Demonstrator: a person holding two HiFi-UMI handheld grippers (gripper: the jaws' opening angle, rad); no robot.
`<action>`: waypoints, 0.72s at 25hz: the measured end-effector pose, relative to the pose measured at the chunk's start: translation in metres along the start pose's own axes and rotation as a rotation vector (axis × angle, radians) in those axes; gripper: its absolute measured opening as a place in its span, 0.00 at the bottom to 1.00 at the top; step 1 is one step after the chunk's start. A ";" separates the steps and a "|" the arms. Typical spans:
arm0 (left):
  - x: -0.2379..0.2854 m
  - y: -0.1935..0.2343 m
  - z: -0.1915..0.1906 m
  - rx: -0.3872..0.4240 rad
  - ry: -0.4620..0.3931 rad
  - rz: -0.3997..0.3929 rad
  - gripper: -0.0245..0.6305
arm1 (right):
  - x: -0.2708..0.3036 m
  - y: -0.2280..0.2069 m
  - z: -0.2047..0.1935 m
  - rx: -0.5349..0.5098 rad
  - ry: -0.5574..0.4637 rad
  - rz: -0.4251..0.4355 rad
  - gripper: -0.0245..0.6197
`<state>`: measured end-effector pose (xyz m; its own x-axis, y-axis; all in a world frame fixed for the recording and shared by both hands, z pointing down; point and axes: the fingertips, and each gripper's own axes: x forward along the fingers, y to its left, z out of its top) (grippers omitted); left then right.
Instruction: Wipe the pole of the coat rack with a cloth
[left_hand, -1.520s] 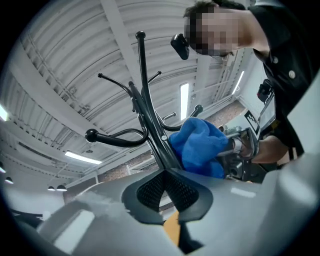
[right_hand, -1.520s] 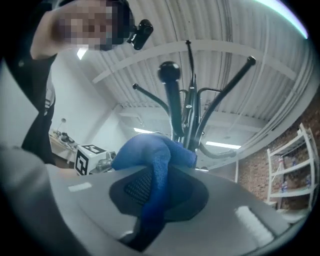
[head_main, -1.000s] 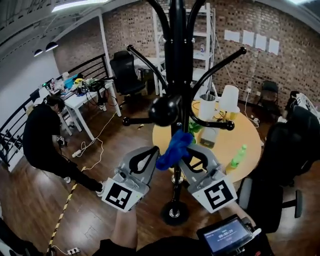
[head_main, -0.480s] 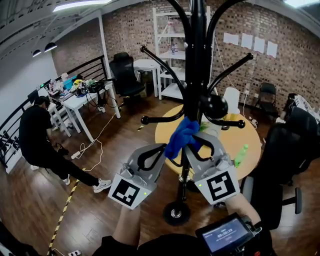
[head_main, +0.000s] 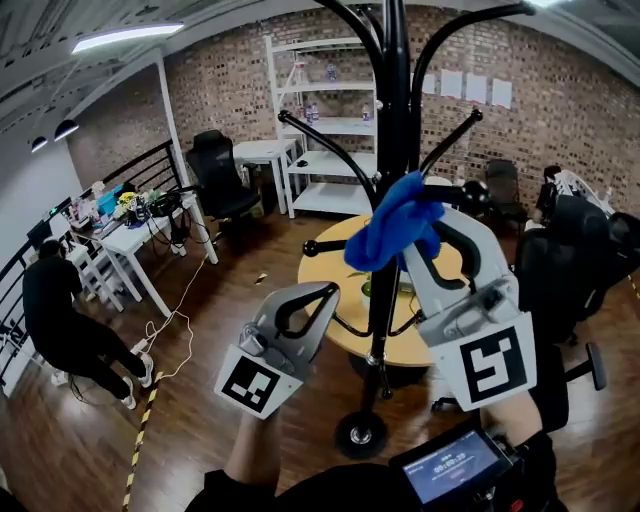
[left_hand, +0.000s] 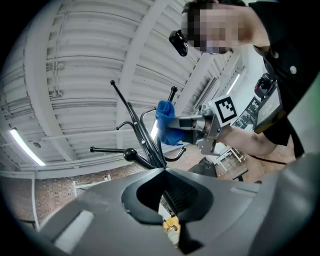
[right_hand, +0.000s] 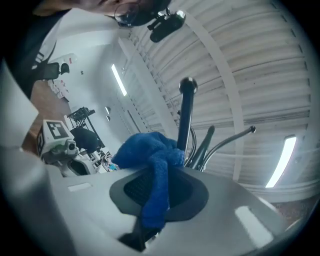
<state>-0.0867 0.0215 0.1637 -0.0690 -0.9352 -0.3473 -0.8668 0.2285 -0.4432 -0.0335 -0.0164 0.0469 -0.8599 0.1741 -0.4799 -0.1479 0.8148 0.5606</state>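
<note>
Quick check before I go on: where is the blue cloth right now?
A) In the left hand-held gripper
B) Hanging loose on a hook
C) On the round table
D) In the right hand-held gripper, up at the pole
D: the right gripper view shows the right hand-held gripper shut on the blue cloth, which sits at the pole; the left hand-held gripper is shut on nothing, lower down.

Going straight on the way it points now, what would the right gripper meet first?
The coat rack pole, most likely. The right gripper is shut on the blue cloth, and the pole rises just beyond the bunched cloth, so the cloth would press on it first. Whether they touch now is unclear.
</note>
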 end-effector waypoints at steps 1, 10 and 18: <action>0.002 0.001 0.002 0.000 -0.007 -0.007 0.04 | -0.006 -0.001 0.008 -0.012 -0.004 -0.006 0.12; 0.014 -0.009 0.015 0.021 -0.044 -0.037 0.04 | -0.036 0.002 0.066 -0.111 -0.128 0.054 0.12; 0.005 -0.008 0.007 0.014 -0.011 0.014 0.04 | 0.005 0.001 -0.033 0.003 0.058 0.137 0.12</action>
<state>-0.0762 0.0167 0.1594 -0.0757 -0.9287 -0.3630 -0.8588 0.2458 -0.4496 -0.0541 -0.0334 0.0674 -0.8987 0.2520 -0.3589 -0.0256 0.7869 0.6166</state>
